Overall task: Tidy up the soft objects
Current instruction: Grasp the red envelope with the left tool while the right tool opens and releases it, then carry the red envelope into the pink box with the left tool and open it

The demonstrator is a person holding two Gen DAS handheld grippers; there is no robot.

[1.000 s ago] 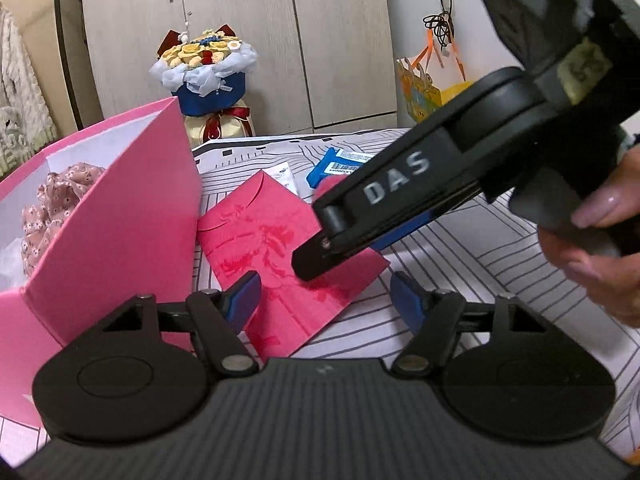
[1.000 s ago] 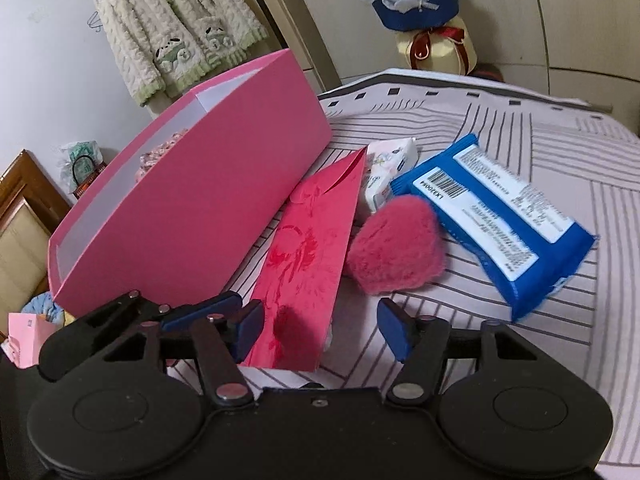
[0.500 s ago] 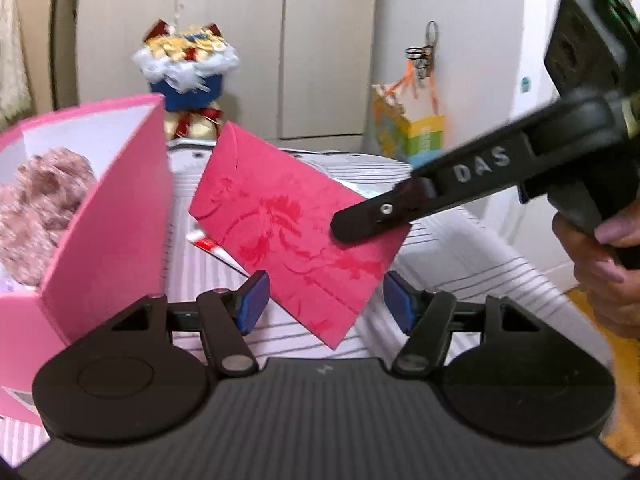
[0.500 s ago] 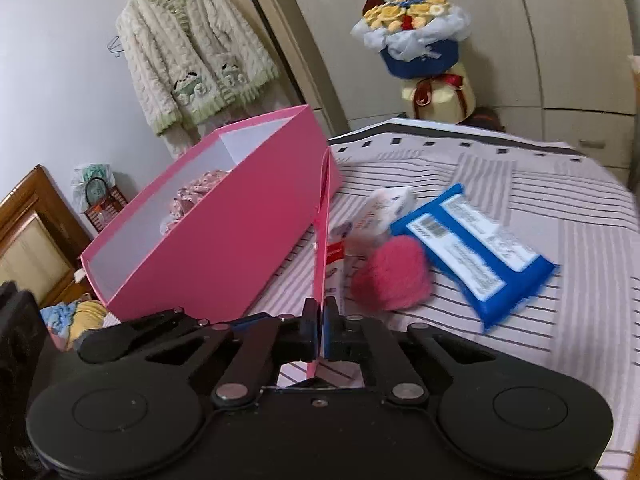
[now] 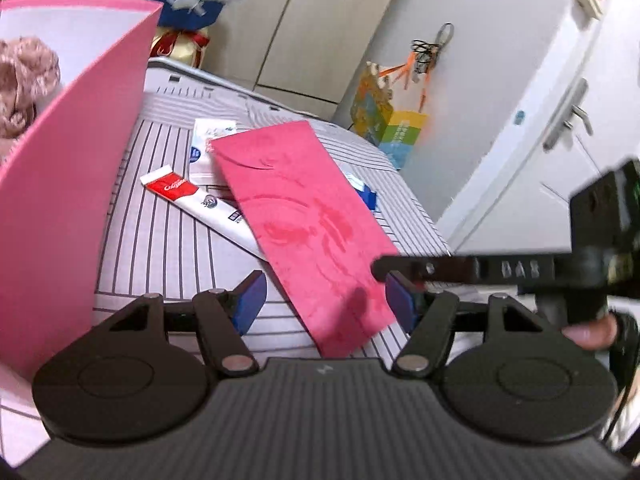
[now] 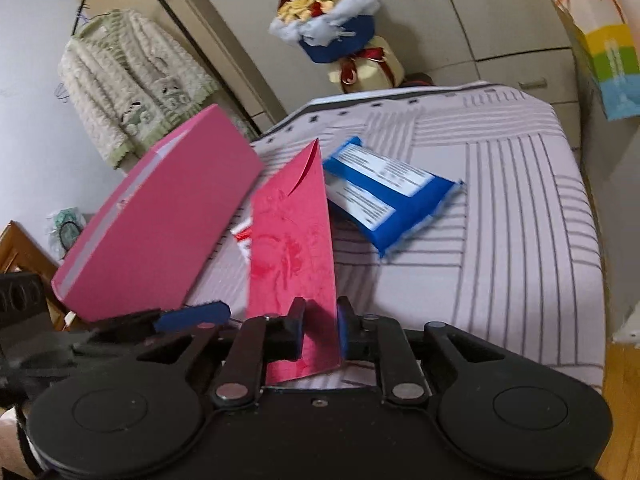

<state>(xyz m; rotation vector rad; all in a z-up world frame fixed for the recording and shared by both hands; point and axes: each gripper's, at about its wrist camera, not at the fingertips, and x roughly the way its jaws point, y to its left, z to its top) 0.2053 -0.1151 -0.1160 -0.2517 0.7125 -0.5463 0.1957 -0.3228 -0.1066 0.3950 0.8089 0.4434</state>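
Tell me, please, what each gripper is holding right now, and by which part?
The right gripper pinches the red envelope near its bottom end. The left gripper is open and holds nothing.

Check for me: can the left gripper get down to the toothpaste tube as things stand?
Probably not directly. The left gripper is open, but the red envelope, clamped by the right gripper, hangs across its jaws and covers the near end of the toothpaste tube. Move the envelope first.

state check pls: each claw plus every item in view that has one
right claw: shut on red envelope
left claw: open, holding nothing
red envelope: lifted off the bed, flap closed
pink box: open, pink fabric inside
toothpaste tube: lying flat on the bed
blue packet: lying on the bed, looks sealed
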